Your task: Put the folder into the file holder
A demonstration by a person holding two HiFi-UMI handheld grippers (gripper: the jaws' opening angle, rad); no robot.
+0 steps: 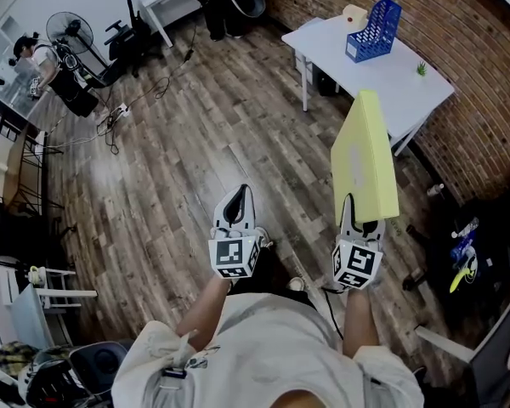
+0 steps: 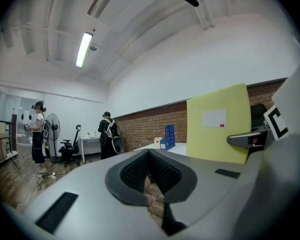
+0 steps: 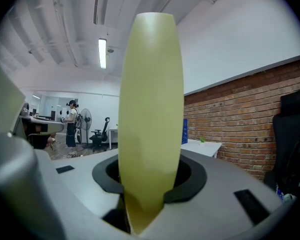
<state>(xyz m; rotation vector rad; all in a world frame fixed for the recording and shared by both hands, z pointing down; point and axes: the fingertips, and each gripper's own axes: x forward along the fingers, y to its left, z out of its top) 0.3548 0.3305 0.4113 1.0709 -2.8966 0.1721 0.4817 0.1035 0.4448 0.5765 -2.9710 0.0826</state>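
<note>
Mid-carry: the white bench (image 1: 412, 83) with the blue slotted plastic file holder (image 1: 374, 31) stands well ahead, the thick pale-yellow folder (image 1: 365, 155) is pinched upright in the right tongs (image 1: 359, 221), the left tongs (image 1: 239, 204) are pressed together empty, so the next move is probably closing in and aligning it.

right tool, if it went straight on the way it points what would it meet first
Probably the white table, near the blue file holder; its clamped yellow folder leads and hides the exact line.
</note>
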